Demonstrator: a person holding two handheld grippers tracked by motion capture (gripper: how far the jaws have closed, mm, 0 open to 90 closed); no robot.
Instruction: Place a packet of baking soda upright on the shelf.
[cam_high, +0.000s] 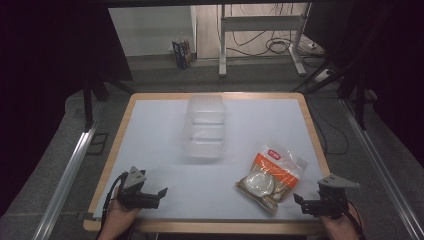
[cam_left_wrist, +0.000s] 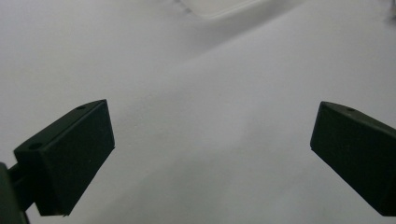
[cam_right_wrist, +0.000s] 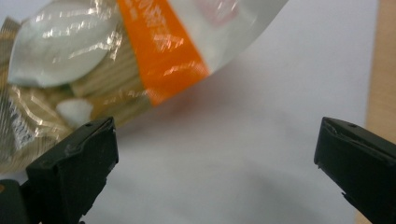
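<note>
**Ana:** Near the front right corner of the surface (cam_high: 150, 120) lies the snack bag (cam_high: 272, 172), flat on its back, clear side and orange stripe up. The right tool (cam_high: 304, 204) sits just beside its near end, not touching it.

**Ben:** Is that tool gripping anything?

**Ana:** No. In the right gripper view its jaws stand wide apart with only bare white sheet between them, and the snack bag (cam_right_wrist: 116, 60) starts just past the left jaw. I'd judge it is lined up for a reach, since the bag is the nearest thing to it.

**Ben:** And the left tool (cam_high: 156, 196)?

**Ana:** Released too. It rests low at the front left, well apart from the bag, jaws spread over blank surface. In the left gripper view there is nothing between them; a pale edge at the top is probably the plastic container (cam_left_wrist: 219, 7).

**Ben:** Where does that container sit?

**Ana:** In the middle toward the far side, a clear plastic container (cam_high: 205, 127), lid open by the look of it, though it is see-through and blurred, so I can't be sure. It is well apart from both tools.

**Ben:** So why that layout?

**Ana:** My guess: the bag is meant to go into the container. Lying flat, the bag offers only thin edges, so the right tool would probably have to pinch an edge or a corner.
</note>
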